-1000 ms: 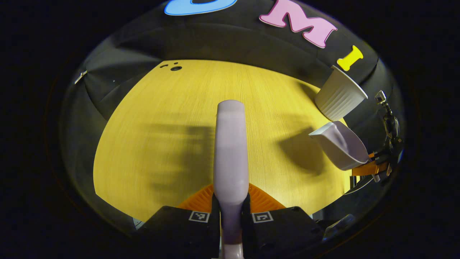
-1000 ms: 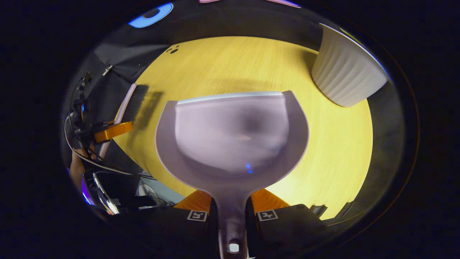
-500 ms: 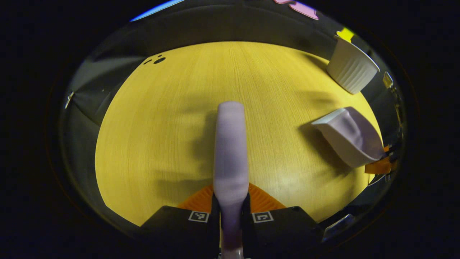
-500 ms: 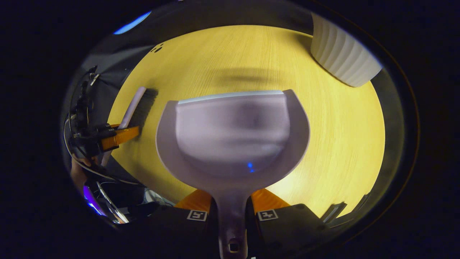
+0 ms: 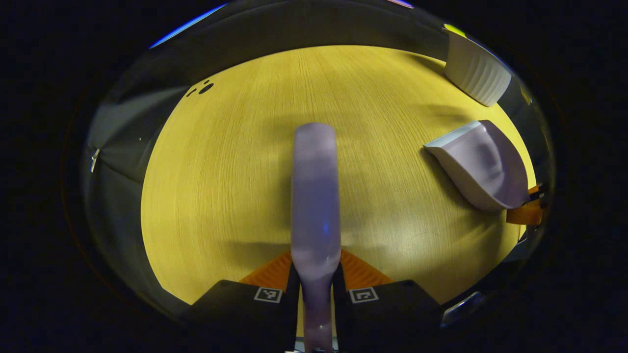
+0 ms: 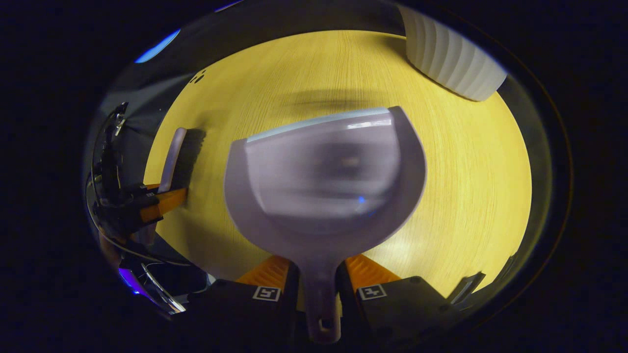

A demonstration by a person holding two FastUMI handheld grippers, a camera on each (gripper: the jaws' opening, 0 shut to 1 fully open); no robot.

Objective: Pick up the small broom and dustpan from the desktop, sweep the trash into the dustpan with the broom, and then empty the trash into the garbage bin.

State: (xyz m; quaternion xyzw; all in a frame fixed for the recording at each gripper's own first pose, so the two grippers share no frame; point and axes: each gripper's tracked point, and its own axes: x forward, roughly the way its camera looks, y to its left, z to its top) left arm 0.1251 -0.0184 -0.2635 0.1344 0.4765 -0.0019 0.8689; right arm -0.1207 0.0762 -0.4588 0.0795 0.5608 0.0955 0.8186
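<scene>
Over the last second both views have tipped down toward the table (image 5: 221, 186); the wall has slid almost out at the top; the garbage bin (image 5: 475, 73) has climbed to the upper right edge; the dustpan (image 6: 324, 181) now tilts slightly; the broom (image 6: 172, 159) stands steeper over the table's left edge.

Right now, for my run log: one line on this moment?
left gripper: shut on broom | right gripper: shut on dustpan | bin: far right

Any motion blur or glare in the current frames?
Right gripper view: the pale lilac plastic dustpan is smeared, a bright patch lies on the yellow wooden desktop. Left gripper view: the lilac broom back looks soft, the desktop grain sharp.
</scene>
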